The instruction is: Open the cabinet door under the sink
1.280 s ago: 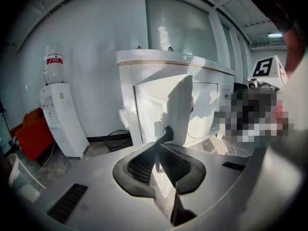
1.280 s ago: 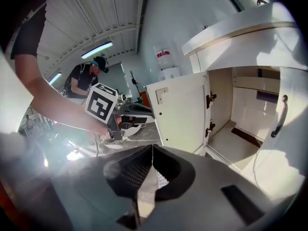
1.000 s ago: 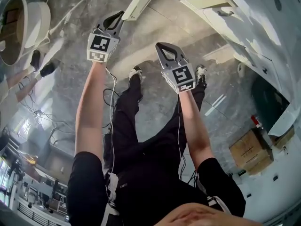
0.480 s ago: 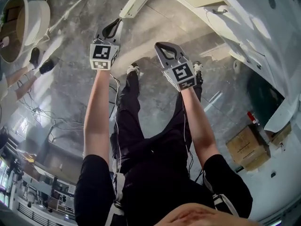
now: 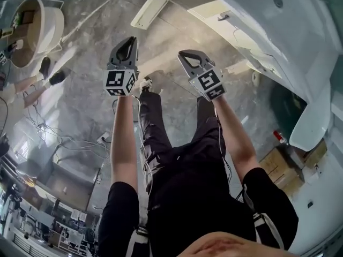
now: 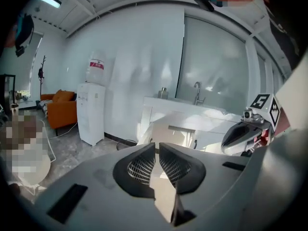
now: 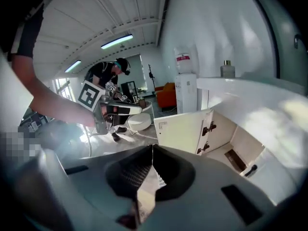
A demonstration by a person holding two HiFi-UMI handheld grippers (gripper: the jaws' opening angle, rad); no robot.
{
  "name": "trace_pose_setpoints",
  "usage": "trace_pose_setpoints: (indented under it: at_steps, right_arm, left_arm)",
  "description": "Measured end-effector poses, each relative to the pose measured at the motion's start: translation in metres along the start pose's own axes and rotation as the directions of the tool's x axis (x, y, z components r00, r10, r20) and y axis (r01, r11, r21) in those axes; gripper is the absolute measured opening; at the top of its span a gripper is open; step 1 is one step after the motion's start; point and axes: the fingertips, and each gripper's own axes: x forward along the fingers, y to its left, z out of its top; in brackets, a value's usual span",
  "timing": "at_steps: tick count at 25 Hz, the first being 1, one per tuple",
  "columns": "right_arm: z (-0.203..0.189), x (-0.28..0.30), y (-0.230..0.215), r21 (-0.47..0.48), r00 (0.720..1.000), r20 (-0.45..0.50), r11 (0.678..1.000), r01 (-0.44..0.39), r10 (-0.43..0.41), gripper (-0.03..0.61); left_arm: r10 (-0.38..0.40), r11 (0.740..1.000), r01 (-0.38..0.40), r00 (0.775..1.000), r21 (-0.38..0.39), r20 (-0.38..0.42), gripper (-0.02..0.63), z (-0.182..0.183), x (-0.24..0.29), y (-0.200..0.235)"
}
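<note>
The white cabinet door under the sink counter stands swung open; in the right gripper view the door shows its hinges and the bare cabinet inside. My left gripper hangs shut and empty a short way back from the door's free edge. To its right, my right gripper is also shut and empty, in front of the cabinet opening. In the left gripper view the jaws point at the open cabinet below the faucet.
A round white tub and loose cables lie on the grey floor at left. Cardboard boxes sit at right beside a white panel. A water dispenser and an orange sofa stand left of the sink.
Both grippers have drawn back from the cabinet; the left one, earlier near the door's edge, is now clear of it. The door stays open.
</note>
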Motion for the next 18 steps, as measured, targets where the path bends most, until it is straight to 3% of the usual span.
trace_pose_setpoints:
  at_steps: [5, 9, 18]
  right_arm:
    - [0.026, -0.063, -0.002, -0.023, 1.000, 0.005, 1.000, 0.022, -0.022, 0.060]
    - [0.024, -0.116, 0.022, -0.037, 0.999, -0.035, 0.999, -0.022, 0.020, 0.060]
    - [-0.010, -0.185, 0.072, -0.028, 0.997, -0.074, 1.000, -0.010, 0.008, 0.060]
  left_arm:
    - [-0.051, 0.999, 0.051, 0.998, -0.005, 0.031, 0.032, 0.052, -0.018, -0.058]
    - [-0.106, 0.994, 0.106, 0.994, 0.012, 0.012, 0.032, 0.082, -0.038, -0.109]
    - [-0.258, 0.966, 0.260, 0.963, 0.018, -0.079, 0.032, 0.091, -0.089, -0.212]
